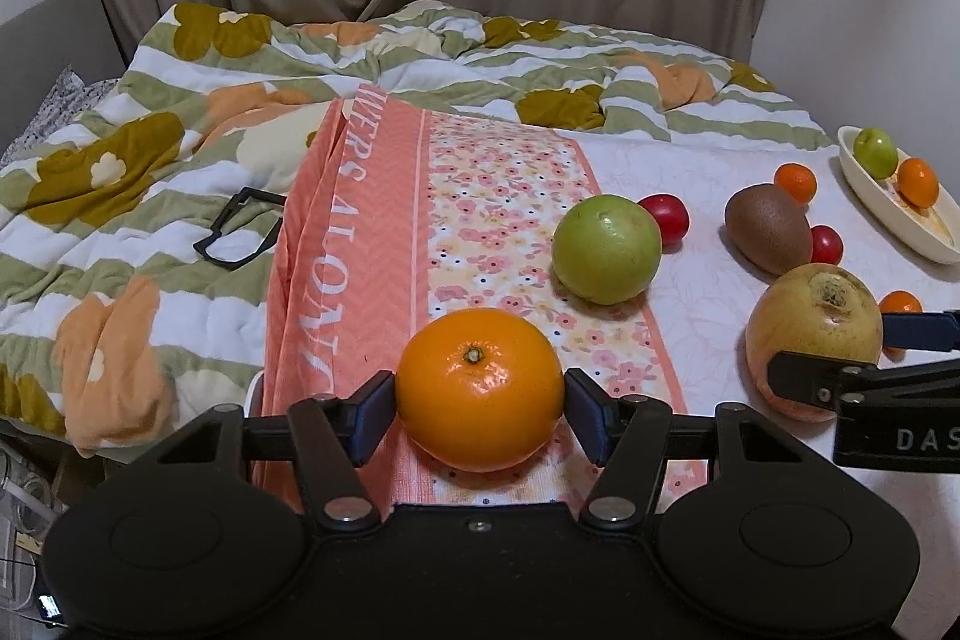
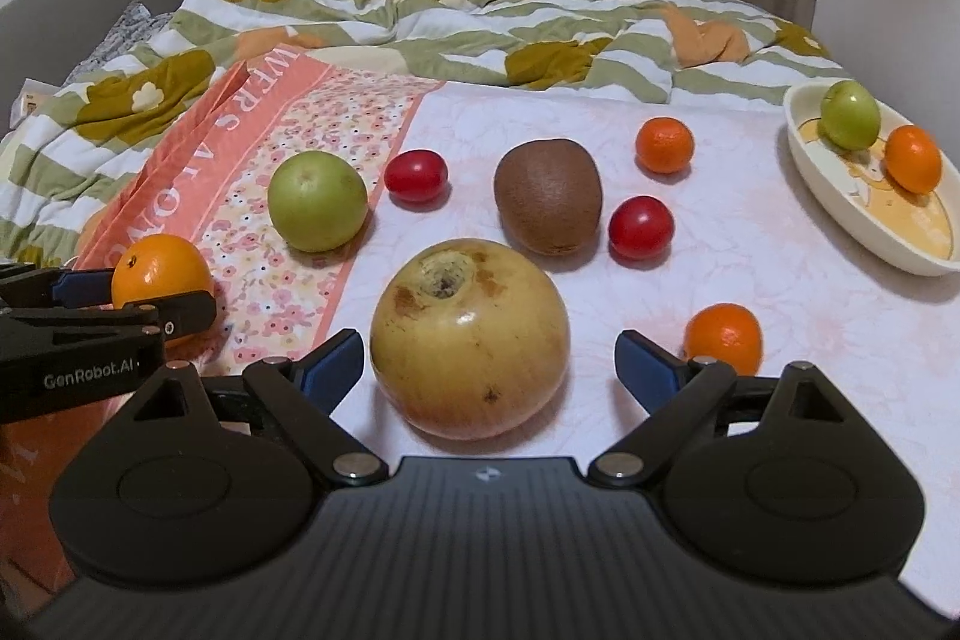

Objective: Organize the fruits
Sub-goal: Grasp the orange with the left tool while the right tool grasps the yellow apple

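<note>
Now the left gripper (image 1: 480, 403) has its blue pads touching both flanks of the orange (image 1: 480, 391), which sits on the pink cloth (image 1: 384, 220) at the near edge; the jaws stand about half open, and the grip looks just made, the fruit not yet lifted. Beside it, the right gripper (image 2: 483, 370) stands wide open around the yellow apple (image 2: 470, 337), with clear gaps on both sides, so it holds nothing. Further back lie a green apple (image 2: 317, 201), a kiwi (image 2: 547, 196), 2 tomatoes and 2 small oranges, while the white dish (image 2: 840, 226) at far right already carries 1 green fruit and 1 small orange. My reading: this is the pick-up step for 2 fruits at once. Next, the right jaws need to close squarely on the apple, then both hands must lift clear and carry toward the dish without knocking the loose fruit between.
</note>
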{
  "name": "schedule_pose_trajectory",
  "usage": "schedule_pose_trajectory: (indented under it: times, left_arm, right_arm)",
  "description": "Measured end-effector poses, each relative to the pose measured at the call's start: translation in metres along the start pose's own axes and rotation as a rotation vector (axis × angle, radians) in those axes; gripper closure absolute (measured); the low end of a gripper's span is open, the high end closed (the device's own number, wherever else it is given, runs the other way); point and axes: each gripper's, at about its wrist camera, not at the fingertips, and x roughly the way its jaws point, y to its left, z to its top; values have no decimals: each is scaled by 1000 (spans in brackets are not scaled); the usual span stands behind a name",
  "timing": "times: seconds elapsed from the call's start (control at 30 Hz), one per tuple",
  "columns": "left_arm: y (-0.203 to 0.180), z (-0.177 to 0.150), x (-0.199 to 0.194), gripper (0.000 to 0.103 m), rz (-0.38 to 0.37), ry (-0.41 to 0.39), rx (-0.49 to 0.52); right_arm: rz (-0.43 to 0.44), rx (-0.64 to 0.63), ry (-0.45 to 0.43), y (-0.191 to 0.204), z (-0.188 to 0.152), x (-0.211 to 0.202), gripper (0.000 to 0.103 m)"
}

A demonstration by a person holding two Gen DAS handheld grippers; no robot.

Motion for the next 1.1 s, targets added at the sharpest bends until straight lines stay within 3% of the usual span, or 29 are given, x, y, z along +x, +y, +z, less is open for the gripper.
schedule_pose_trajectory:
  times: [0.27,0.37,0.73,1.1]
  left_arm:
    - [0,-1,-2,38,4,4,-22]
    - [-1,-3,-4,38,7,2,-18]
    - [-2,-13,-19,39,2,12,-45]
    - [-21,-9,-65,39,-33,-44,-25]
  right_arm:
    - [17,-13,5,2,1,7,1]
    - [20,-25,8,4,2,9,13]
    - [33,-12,4,2,-2,0,13]
    - [30,8,-42,-7,5,-49,13]
